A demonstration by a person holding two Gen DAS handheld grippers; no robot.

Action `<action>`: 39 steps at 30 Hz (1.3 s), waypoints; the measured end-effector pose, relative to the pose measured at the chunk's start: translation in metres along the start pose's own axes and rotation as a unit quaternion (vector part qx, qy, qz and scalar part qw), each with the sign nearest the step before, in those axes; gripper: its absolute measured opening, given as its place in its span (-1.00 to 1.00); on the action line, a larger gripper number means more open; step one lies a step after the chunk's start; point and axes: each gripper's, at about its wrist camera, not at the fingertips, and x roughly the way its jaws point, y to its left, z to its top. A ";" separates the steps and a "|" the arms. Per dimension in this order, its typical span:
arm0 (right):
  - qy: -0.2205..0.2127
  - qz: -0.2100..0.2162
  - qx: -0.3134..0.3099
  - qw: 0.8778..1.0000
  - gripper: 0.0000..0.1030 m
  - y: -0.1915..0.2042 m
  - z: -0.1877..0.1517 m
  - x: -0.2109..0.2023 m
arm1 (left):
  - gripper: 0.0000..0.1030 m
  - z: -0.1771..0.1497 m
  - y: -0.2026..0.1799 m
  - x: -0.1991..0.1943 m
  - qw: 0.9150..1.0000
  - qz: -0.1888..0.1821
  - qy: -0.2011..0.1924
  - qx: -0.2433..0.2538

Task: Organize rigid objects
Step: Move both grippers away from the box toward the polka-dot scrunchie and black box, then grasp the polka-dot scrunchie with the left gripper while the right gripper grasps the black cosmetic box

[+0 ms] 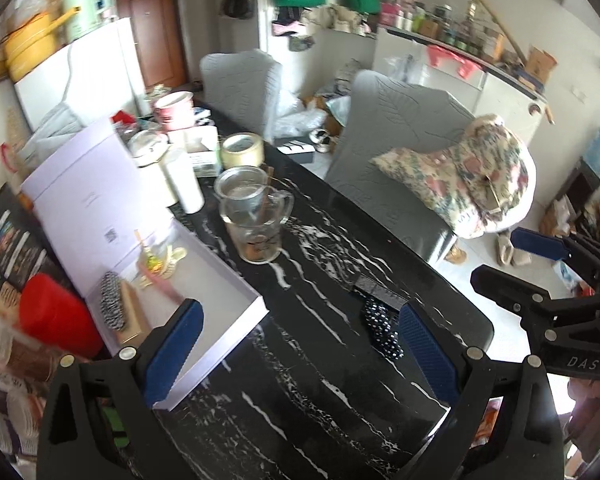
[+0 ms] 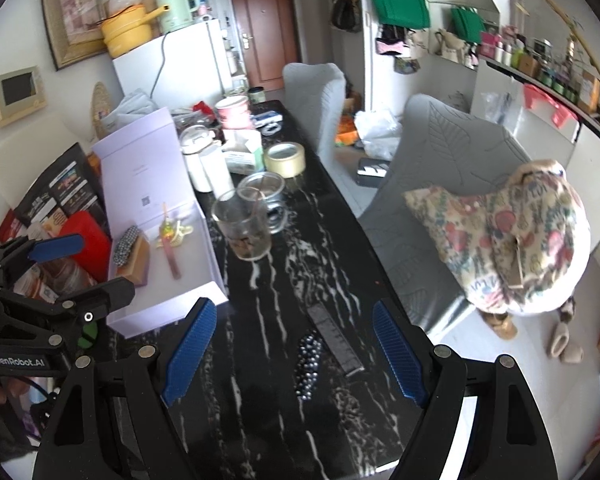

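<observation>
An open white box (image 1: 228, 292) (image 2: 180, 284) lies on the black marble table (image 1: 320, 380) (image 2: 268, 380). In it are a black-and-white patterned piece on a tan block (image 1: 114, 306) (image 2: 130, 250) and a pink stick (image 2: 171, 254). A black ruler (image 2: 334, 340) (image 1: 380, 292) and a dark dotted piece (image 2: 309, 364) (image 1: 382, 332) lie on the table. My left gripper (image 1: 296, 352) is open and empty over the table beside the box. My right gripper (image 2: 296, 354) is open and empty, above the dotted piece and ruler.
A glass measuring cup (image 1: 254, 220) (image 2: 244, 228), a tape roll (image 1: 242, 150) (image 2: 286, 159), white cups (image 1: 186, 184) and clutter fill the table's far end. A red box (image 1: 56, 314) lies left of the white box. Grey chairs (image 1: 396, 148) (image 2: 440, 184) stand to the right.
</observation>
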 end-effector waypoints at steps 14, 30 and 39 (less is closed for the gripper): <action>0.053 -0.036 0.049 0.997 0.59 -0.046 -0.043 0.037 | 0.94 -0.014 -0.037 0.077 0.995 -0.061 0.073 0.038; 0.115 -0.024 0.053 0.992 0.48 -0.067 -0.087 0.126 | 0.94 -0.039 -0.045 0.147 0.988 -0.073 0.120 0.061; 0.131 -0.005 0.008 0.991 0.35 -0.060 -0.080 0.174 | 0.94 -0.040 -0.044 0.180 0.981 -0.091 0.146 0.086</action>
